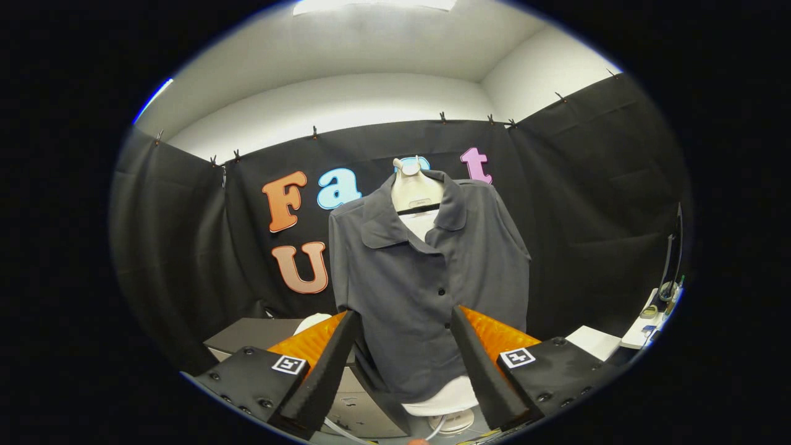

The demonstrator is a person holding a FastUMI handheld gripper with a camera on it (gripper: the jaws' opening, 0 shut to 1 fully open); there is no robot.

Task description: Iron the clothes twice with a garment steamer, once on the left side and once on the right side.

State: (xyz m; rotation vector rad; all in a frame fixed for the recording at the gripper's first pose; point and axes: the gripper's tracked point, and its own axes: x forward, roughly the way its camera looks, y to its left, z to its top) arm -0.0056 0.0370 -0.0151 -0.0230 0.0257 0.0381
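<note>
Left, beyond the left finger: a pale rounded object (312, 321), possibly the garment steamer's head, on a grey box (247, 337) — too hidden to tell. Centre: tongs (405, 321) released, fingers spread wide, nothing between them. Just beyond them hangs the grey shirt (426, 272), buttoned, on a mannequin torso (414, 185). Right: white items on a tabletop (593, 341). Judgement: steamer not yet in grasp; best to find it first, grip the handle squarely, then stroke each shirt half downward.
</note>
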